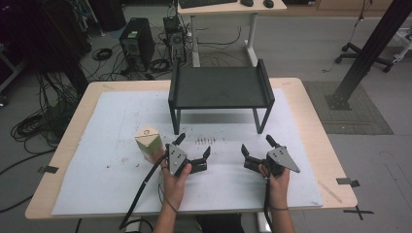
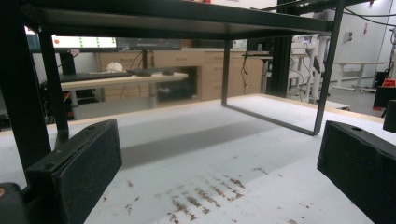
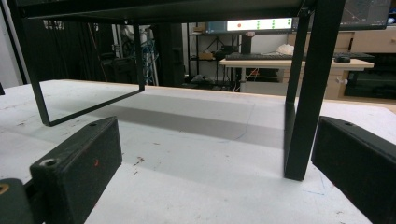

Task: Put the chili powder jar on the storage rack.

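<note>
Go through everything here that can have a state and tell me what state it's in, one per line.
Left tool: open, empty, low over the mat.
Right tool: open, empty, low over the mat.
Black stand: upright on its legs, top bare.
Small carton: upright, closed, just left of the left tool.
White mat: flat, stained with brown marks between the tools and the stand.

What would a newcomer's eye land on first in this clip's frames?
Probably the black metal stand at the far middle of the white mat, with bare space beneath it. Next, the two open devices held low near the front edge: the left hand-held gripper and the right hand-held gripper. A small tan-and-green carton stands upright just left of the left one.
</note>
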Demonstrator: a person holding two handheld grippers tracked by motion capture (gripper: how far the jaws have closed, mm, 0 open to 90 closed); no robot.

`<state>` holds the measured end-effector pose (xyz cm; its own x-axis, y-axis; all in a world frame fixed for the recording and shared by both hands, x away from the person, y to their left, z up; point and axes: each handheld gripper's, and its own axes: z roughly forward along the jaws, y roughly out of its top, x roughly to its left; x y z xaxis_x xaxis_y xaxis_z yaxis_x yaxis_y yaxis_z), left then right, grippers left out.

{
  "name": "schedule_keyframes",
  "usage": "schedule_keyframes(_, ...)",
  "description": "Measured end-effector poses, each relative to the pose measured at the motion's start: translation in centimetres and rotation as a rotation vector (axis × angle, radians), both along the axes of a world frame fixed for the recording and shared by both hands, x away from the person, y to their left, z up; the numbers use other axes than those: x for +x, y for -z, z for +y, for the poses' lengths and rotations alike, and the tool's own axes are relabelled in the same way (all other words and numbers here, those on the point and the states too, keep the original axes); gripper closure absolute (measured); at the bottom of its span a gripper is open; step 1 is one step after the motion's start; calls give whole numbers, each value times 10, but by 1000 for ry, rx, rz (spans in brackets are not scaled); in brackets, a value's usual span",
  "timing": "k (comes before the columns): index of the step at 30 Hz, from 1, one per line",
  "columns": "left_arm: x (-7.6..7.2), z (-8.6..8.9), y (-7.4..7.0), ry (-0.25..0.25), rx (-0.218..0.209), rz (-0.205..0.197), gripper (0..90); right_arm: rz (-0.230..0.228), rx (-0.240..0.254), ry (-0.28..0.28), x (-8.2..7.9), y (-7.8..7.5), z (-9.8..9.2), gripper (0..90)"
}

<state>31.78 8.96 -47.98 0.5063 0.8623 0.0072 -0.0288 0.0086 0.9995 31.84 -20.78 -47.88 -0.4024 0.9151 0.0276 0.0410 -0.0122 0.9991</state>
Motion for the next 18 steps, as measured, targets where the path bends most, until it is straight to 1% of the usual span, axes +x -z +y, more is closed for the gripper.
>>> schedule_keyframes(4, -1, 0, 0, 2, 1, 8, 2, -1, 1, 1, 0, 0, 0, 12)
schedule_keyframes(9, -3, 0, -1, -6, 15, 19, 2, -1, 1, 2, 0, 0, 0, 13)
schedule_keyframes(18, -5, 0, -1, -20, 9, 23, 2, -3, 0, 5, 0, 0, 0, 13)
